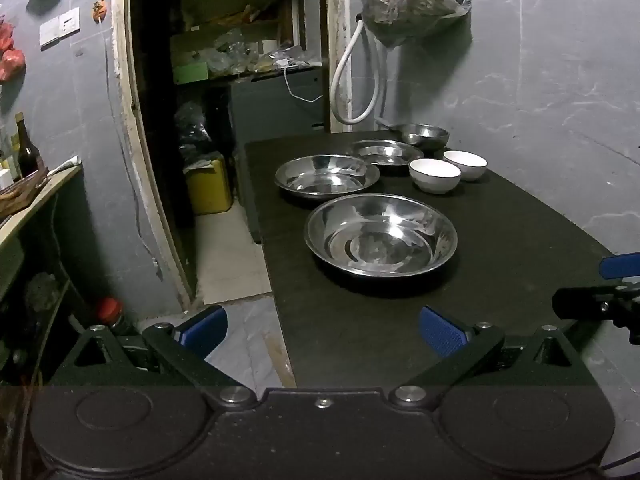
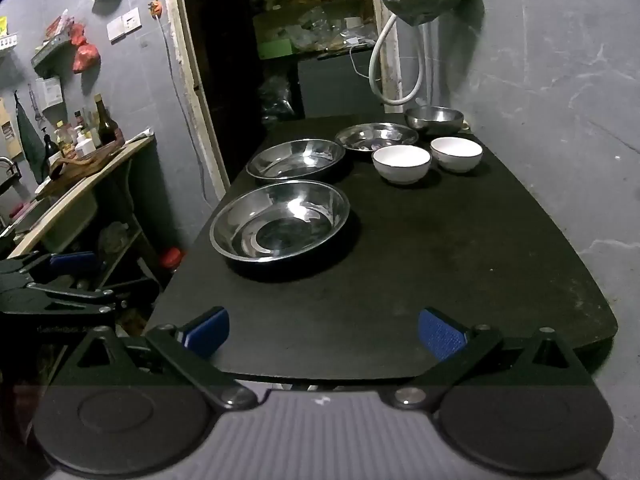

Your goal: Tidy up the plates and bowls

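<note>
Showing the dishes laid out singly on the dark surface (image 2: 460,264), none yet nested or stacked. Nearest the viewer sits a large steel basin (image 2: 280,222); behind it a second steel basin (image 2: 296,159); farther back a shallower steel plate (image 2: 377,136); at the far end, close to the wall, a small steel bowl (image 2: 434,118). Two white bowls (image 2: 402,163) (image 2: 457,153) stand side by side to the right of the steel plate, near each other but apart.

Left tool (image 1: 323,330): blue pads spread wide, nothing between them, poised over the near left edge of the surface, well short of the nearest basin. Right tool (image 2: 324,332): likewise spread wide and empty, hovering at the near edge.

Progress, as judged: the task appears to be at its outset. No item is gripped, and like items remain unsorted. Left to do, presumably: nesting the basins and plate, pairing the white bowls, and placing the small steel bowl.
</note>
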Demonstrator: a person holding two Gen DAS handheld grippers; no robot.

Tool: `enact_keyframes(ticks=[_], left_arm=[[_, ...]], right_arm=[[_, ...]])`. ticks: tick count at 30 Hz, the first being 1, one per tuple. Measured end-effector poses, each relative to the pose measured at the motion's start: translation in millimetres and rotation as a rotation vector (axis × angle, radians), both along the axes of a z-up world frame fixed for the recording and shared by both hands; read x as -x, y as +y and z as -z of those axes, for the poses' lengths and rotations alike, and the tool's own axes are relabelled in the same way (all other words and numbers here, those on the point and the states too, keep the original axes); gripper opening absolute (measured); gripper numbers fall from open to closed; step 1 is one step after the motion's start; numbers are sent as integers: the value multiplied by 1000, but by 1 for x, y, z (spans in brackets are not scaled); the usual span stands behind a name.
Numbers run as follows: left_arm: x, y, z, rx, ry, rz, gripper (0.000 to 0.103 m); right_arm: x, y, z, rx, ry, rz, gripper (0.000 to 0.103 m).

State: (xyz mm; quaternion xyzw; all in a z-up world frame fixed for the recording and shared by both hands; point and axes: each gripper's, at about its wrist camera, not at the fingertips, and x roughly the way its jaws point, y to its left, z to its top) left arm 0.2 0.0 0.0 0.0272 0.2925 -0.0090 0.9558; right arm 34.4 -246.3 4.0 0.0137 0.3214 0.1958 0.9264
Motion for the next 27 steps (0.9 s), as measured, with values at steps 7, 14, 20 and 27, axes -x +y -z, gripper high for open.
enact_keyframes(ticks=[7,14,20,27], left_arm=[[0,0,0,-1,-6,-3,102],[1,-2,-2,-1,-5,-8,102],[1,-2,-1,-1,-6,-3,102],[-1,-2,0,-3,-6,-2,102]], right_arm=[[0,0,0,-1,6,-4,103],[-1,-1,0,1,6,2,103],[-2,-1,0,1,7,2,103],[0,-2,0,0,9,1,103]])
